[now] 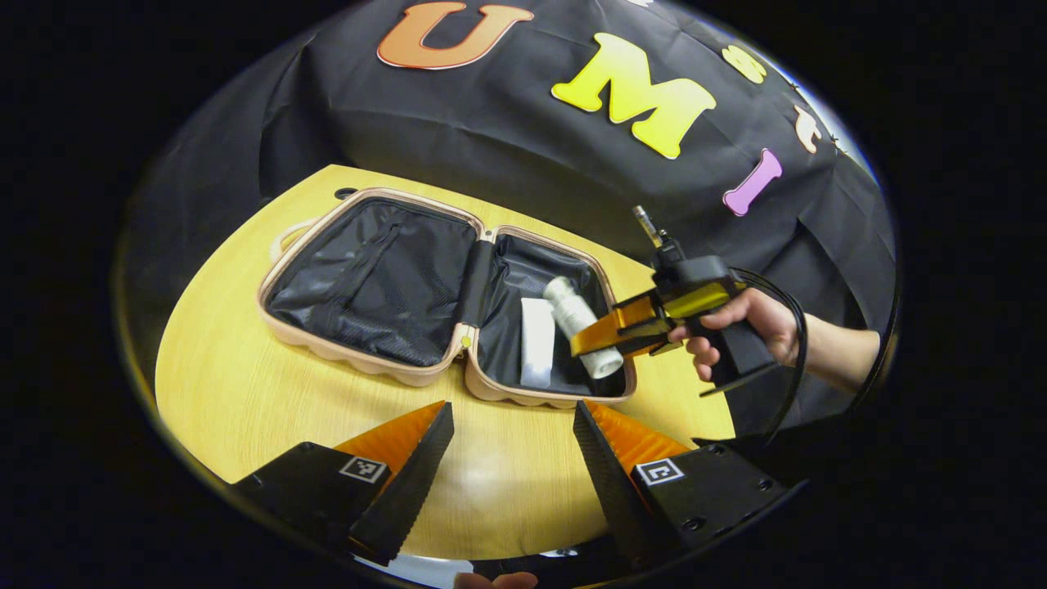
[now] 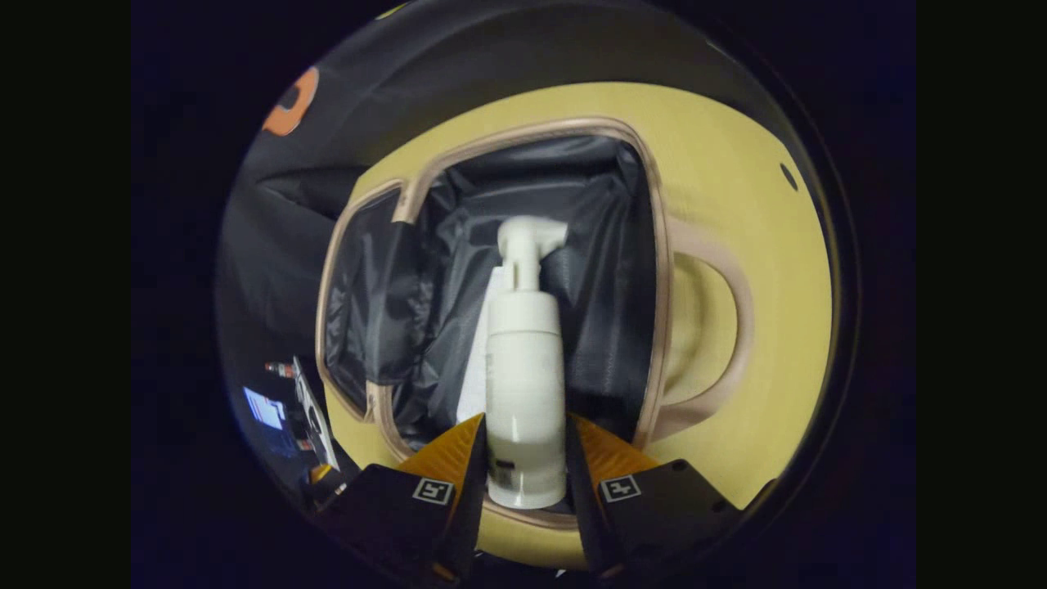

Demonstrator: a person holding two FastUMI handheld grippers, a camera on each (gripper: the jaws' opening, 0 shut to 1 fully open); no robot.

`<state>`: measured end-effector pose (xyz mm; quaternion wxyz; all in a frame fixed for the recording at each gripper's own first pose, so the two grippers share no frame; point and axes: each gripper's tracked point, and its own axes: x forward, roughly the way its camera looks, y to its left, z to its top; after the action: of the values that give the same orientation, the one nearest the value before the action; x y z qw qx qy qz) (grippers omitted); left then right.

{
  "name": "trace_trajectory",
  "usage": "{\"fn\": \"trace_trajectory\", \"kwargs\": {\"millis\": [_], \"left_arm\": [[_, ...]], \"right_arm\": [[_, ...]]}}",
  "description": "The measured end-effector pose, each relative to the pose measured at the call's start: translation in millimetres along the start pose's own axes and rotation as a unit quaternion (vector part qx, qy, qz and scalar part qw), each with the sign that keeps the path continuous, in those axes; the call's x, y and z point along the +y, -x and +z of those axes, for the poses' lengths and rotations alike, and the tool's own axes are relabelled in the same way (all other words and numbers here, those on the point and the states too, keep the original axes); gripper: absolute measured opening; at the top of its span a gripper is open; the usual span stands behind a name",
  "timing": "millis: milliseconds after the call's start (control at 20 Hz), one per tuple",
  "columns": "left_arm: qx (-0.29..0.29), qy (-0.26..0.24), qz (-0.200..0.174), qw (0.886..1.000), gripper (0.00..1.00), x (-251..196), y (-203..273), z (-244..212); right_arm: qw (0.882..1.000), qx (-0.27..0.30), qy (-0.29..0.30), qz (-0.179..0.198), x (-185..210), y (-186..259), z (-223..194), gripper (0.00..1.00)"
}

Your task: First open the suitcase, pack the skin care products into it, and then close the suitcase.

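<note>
Left gripper (image 1: pixel 511 458), nearest the lens, hangs spread and empty over the wooden table (image 1: pixel 245 393); beyond it, an open suitcase (image 1: pixel 442 294) lies flat.

In the right gripper view, the right gripper (image 2: pixel 525 458) clasps a white pump bottle (image 2: pixel 523 368) by its base, both fingers against its sides, over the suitcase's dark-lined compartment. A white tube (image 1: pixel 537 342) already lies in that compartment, just beside the bottle. Likely risks: letting go while the bottle is tilted could roll it onto the tube or against the rim, and a bottle left proud of the rim might block the lid from closing.
</note>
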<state>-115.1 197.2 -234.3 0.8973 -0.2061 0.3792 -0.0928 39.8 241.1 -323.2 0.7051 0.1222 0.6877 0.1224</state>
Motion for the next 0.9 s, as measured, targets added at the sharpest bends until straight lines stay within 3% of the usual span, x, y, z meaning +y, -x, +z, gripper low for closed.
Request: {"fn": "trace_trajectory", "kwargs": {"millis": [250, 350, 400, 450, 700, 800, 850, 900], "left_arm": [[-0.026, 0.045, 0.005, 0.999, 0.95, 21.2, 11.1, 16.4], [-0.034, 0.046, 0.011, 0.998, 0.95, 29.8, 13.6, 23.5], [-0.038, 0.042, 0.015, 0.998, 0.95, 33.3, 12.3, 26.0], [-0.039, 0.036, 0.019, 0.998, 0.94, 36.9, 12.7, 28.1], [-0.04, 0.02, 0.029, 0.999, 0.95, 46.1, 11.4, 36.2], [-0.042, 0.019, 0.033, 0.998, 0.95, 52.3, 11.2, 38.8], [-0.049, 0.019, 0.038, 0.998, 0.95, 57.6, 12.5, 42.5], [-0.059, 0.018, 0.046, 0.997, 0.95, 65.1, 14.3, 49.1]], "right_arm": [[0.999, -0.03, -0.008, -0.037, -4.5, -5.0, 2.4, 0.45], [0.998, -0.033, 0.011, -0.058, -6.7, -10.2, 0.3, 0.48], [0.997, -0.035, 0.016, -0.064, -6.7, -11.5, -0.3, 0.45], [0.997, -0.037, 0.017, -0.067, -6.8, -12.9, -0.2, 0.49], [0.997, -0.035, 0.019, -0.069, -3.8, -13.2, -3.4, 0.52], [0.996, -0.043, 0.037, -0.069, -2.2, -7.2, -4.4, 0.55], [0.995, -0.05, 0.052, -0.075, -4.9, -1.7, -3.7, 0.64], [0.993, -0.062, 0.068, -0.076, -5.0, 6.0, -3.8, 0.61]]}}
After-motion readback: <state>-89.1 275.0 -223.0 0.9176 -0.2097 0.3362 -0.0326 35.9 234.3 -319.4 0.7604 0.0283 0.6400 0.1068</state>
